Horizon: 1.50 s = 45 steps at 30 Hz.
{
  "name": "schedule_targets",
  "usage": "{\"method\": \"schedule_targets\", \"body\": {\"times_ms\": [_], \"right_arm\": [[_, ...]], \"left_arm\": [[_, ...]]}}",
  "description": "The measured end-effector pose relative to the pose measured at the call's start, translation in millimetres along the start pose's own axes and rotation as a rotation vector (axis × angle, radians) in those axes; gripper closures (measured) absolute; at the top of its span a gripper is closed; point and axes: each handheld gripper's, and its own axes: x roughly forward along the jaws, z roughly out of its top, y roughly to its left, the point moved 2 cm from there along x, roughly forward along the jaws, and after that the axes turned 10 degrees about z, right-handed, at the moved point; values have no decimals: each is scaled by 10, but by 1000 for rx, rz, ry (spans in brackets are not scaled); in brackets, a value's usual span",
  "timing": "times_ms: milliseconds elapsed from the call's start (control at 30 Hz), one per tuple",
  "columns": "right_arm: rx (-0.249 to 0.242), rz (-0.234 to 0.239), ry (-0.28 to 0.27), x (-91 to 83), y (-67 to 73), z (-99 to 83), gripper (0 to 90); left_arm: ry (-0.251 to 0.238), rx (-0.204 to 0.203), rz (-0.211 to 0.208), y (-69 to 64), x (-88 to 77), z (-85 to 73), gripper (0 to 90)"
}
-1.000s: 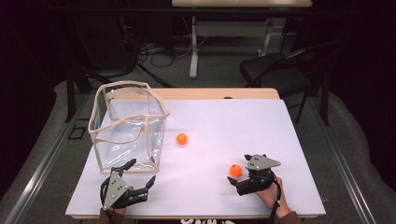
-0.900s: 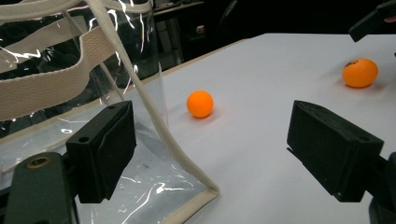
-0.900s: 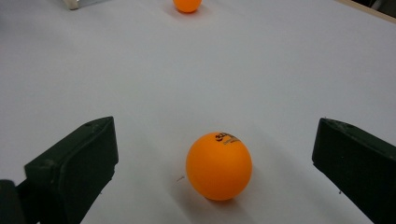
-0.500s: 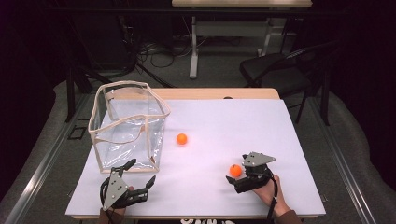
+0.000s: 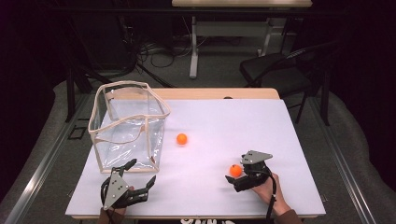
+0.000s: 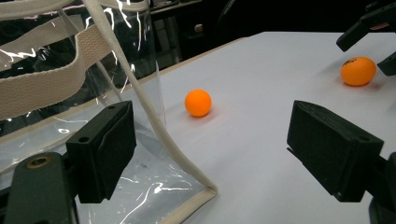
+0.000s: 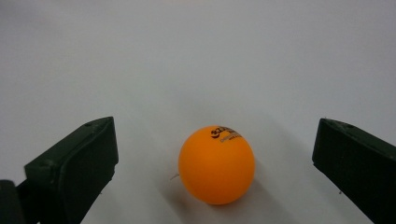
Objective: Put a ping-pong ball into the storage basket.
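fingers: right gripper (image 7: 217, 154) has its jaws spread wide, one on each side of the near ball (image 7: 216, 164), neither pad touching it. Left gripper (image 6: 224, 154) is released too, nothing between its jaws.

near ball: sitting on the white table (image 5: 261, 130) at the near right, right in the mouth of my right gripper (image 5: 236, 176). In the high view it's this one (image 5: 235, 170), and there's black print on its top.

far ball: second orange one (image 5: 181, 138), out mid-table, just beside the bag and well apart from the first.

bag: clear plastic with cream webbing trim (image 5: 128, 123), standing upright and open-topped at the left. My left gripper (image 5: 137, 175) sits near its front corner, and the trim runs between its jaws in the left gripper view, though I can't tell if a jaw touches it.

step: I'd say I'm lined up for the pick, not yet gripping.

next move: ease forward a touch so the ball is centred between the pads, then close gently. It's round and light, so I reckon a lopsided squeeze would squirt it away.

left side: probably worth steadying the bag's rim so it stays open for the drop.
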Motion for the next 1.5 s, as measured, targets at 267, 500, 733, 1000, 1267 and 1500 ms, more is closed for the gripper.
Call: {"method": "schedule_targets", "body": {"times_ms": [267, 500, 733, 1000, 1267, 1500], "right_arm": [[11, 4, 25, 43, -16, -10, 0], [17, 11, 39, 57, -18, -9, 0], [7, -25, 66, 46, -13, -2, 121], [2, -41, 109, 53, 4, 0, 312], [7, -40, 130, 45, 13, -5, 437], [10, -40, 141, 74, 19, -11, 501]], "left_arm": [[-1, -2, 0, 3, 0, -1, 156], [1, 0, -2, -2, 1, 1, 156], [-2, -4, -2, 2, -4, 2, 156], [-1, -3, -1, 5, -6, 2, 156], [4, 1, -1, 5, 3, 0, 156], [1, -2, -1, 3, -3, 3, 156]]}}
